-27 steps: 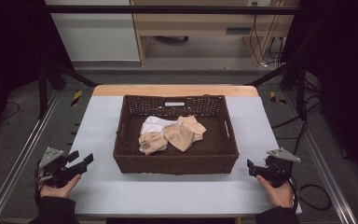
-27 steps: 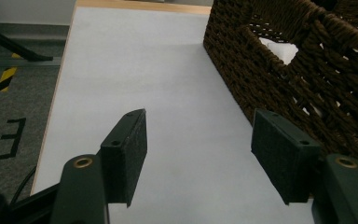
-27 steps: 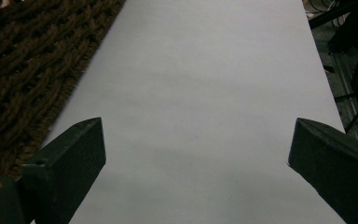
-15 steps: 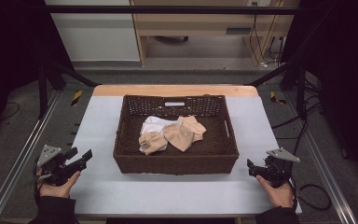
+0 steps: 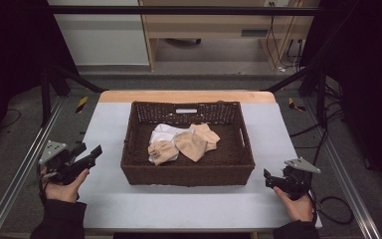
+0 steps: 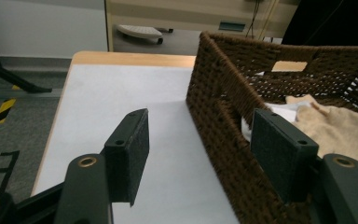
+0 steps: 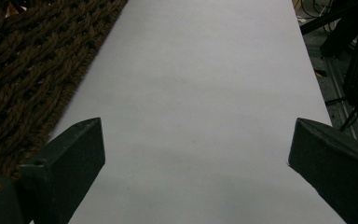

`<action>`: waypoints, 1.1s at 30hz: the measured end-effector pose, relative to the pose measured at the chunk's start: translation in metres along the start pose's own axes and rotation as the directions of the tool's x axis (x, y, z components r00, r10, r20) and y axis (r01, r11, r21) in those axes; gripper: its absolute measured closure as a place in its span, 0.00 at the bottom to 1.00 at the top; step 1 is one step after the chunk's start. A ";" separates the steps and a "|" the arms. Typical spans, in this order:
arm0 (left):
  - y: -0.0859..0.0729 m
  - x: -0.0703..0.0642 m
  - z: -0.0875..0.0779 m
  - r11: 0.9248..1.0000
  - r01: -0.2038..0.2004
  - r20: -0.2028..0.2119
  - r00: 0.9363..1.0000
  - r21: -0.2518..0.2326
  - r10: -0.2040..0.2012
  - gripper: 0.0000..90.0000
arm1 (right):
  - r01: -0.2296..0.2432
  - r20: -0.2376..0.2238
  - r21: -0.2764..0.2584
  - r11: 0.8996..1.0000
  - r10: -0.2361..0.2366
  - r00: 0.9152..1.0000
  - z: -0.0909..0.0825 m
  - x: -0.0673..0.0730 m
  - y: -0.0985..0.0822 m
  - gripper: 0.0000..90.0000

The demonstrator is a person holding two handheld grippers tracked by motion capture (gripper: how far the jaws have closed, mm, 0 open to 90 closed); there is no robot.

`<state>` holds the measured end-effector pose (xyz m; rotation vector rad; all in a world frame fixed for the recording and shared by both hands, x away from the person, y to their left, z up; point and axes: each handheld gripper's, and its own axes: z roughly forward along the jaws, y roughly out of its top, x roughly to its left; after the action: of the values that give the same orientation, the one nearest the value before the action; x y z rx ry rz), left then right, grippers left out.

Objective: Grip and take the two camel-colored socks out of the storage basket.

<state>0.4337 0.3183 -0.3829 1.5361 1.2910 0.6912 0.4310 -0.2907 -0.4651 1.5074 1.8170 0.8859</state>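
Table (image 5: 189,209) with a pale grey top carries everything, and a dark woven basket (image 5: 186,174) sits at its middle, its long sides running across. Inside the basket, toward its far half, lies a small heap of cloths (image 5: 181,142): two tan pieces on top of a white one, touching each other and clear of the basket's near wall. Left of the basket, near its front corner and apart from it, a hand holds the left gripper (image 5: 92,155) above the table, jaws spread wide with nothing between them; in the left gripper view the basket's side wall (image 6: 223,130) runs between the jaws farther off. Right of the basket, near its other front corner, the right gripper (image 5: 267,178) rests low, jaws also spread and empty over bare tabletop (image 7: 200,107).
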 end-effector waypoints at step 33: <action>0.058 -0.089 0.058 0.991 -0.130 0.118 0.984 -0.012 0.131 0.42 | 0.003 -0.002 -0.006 1.000 -0.003 1.000 0.002 0.000 0.002 0.04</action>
<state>0.4831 0.2182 -0.3370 1.6439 1.1069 0.6741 0.4335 -0.2902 -0.4644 1.5008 1.8162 0.8910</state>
